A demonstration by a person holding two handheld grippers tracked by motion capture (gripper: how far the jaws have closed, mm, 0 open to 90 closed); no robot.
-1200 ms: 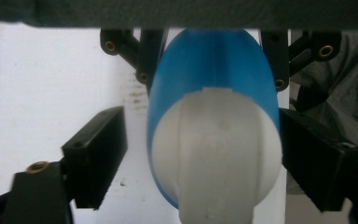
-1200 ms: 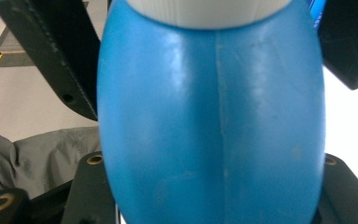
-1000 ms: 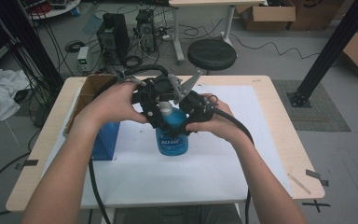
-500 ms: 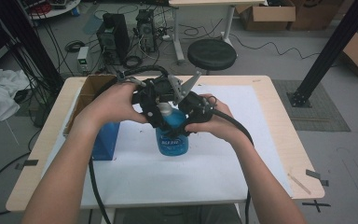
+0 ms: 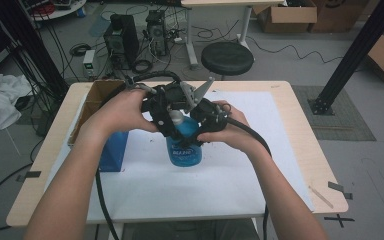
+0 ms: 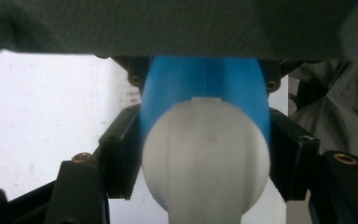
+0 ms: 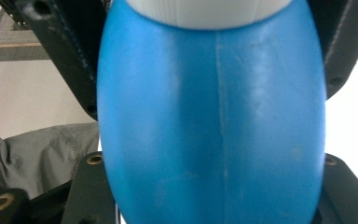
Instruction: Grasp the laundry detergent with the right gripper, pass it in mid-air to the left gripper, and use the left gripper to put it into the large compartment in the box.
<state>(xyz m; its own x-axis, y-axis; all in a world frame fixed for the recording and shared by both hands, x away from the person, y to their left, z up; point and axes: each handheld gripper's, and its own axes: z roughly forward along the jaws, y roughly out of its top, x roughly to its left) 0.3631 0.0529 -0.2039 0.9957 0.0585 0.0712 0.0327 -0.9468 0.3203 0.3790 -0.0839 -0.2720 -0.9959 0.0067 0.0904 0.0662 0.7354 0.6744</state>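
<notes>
A blue bottle (image 5: pixel 184 150) with a white cap (image 5: pixel 176 117) stands upright at the middle of the white mat. My left gripper (image 5: pixel 166 112) comes in from the left at the bottle's top. In the left gripper view the rounded white cap (image 6: pixel 205 163) sits between the black jaws, which press its sides, with the blue body (image 6: pixel 205 79) beyond; the left gripper (image 6: pixel 205 144) is shut on it. My right gripper (image 5: pixel 202 120) holds the bottle from the right, just below the cap. In the right gripper view the blue bottle (image 7: pixel 214 130) is clamped between the jaws of the right gripper (image 7: pixel 205 60).
A blue box (image 5: pixel 114 150) stands just left of the bottle, in front of an open cardboard box (image 5: pixel 92 100) at the table's left edge. The white mat (image 5: pixel 220 185) covers most of the wooden table (image 5: pixel 310 165). A black stool (image 5: pixel 227 57) is behind the table.
</notes>
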